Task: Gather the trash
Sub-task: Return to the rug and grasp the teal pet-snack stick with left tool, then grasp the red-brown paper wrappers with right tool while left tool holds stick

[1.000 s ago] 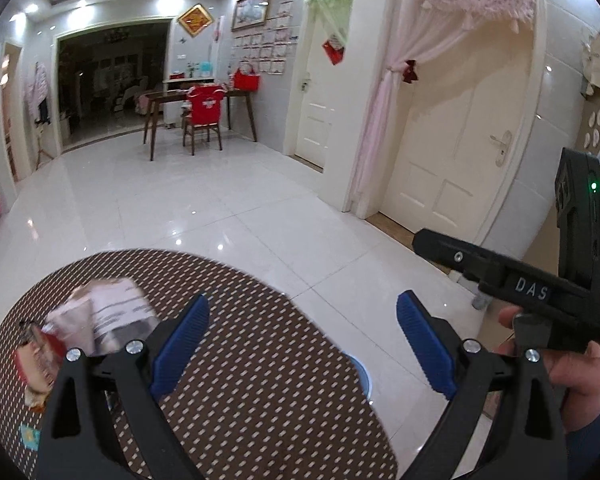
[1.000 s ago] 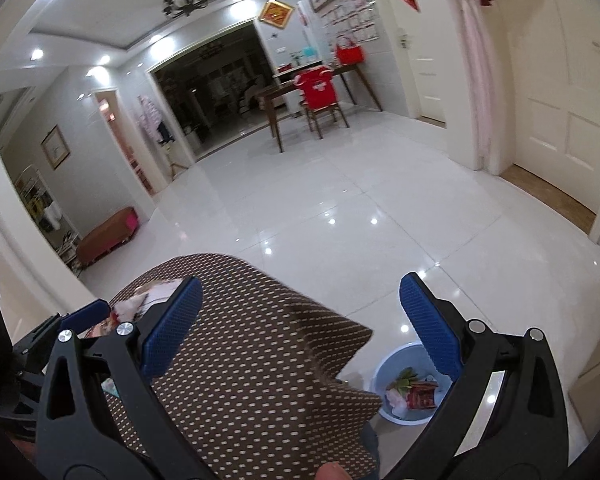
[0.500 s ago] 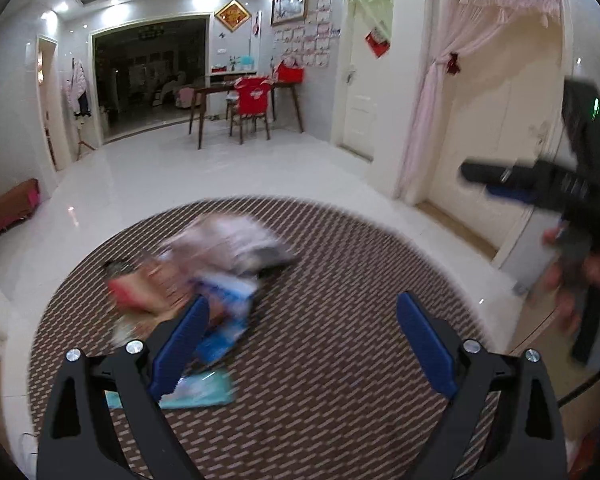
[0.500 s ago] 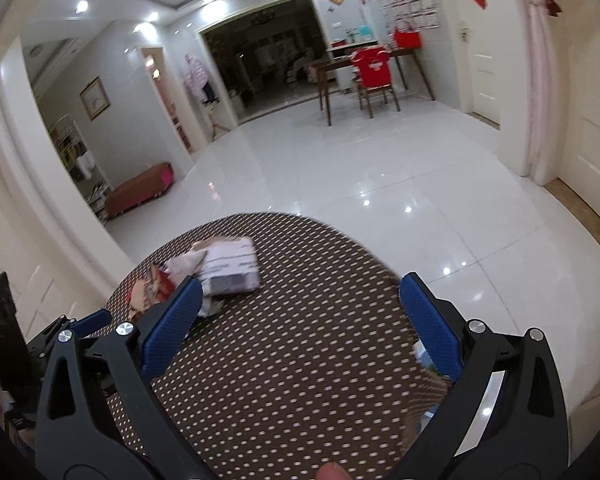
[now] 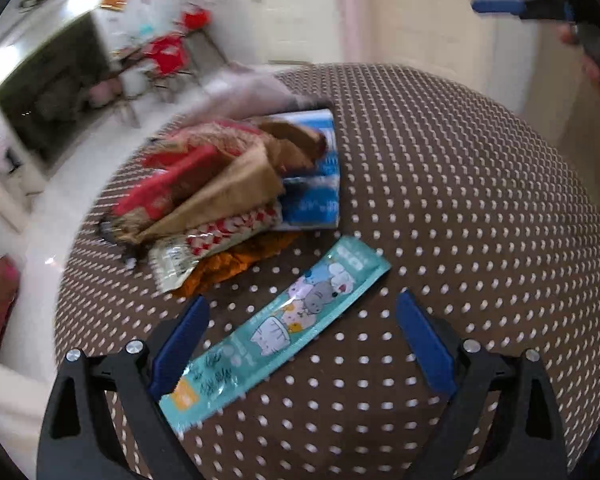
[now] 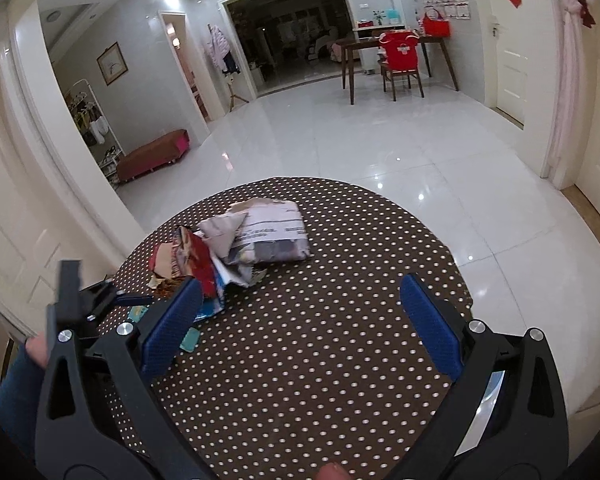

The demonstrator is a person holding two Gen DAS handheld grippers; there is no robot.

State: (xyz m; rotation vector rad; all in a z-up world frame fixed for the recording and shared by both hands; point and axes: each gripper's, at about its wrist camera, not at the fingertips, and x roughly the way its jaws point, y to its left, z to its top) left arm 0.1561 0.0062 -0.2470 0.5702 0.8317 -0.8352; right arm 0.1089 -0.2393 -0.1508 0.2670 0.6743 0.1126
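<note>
The left gripper (image 5: 302,342), jaws apart and empty, is straddling the teal wrapper (image 5: 278,334) lying nearest on the dotted table (image 5: 480,240), likely to pinch it flat, while the right gripper (image 6: 298,324) is waiting spread and unladen.

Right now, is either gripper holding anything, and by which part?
Nothing is held. The left gripper is open around the flat teal cartoon-print sachet lying on the brown polka-dot tablecloth, with no contact visible. The right gripper is open and empty.
</note>
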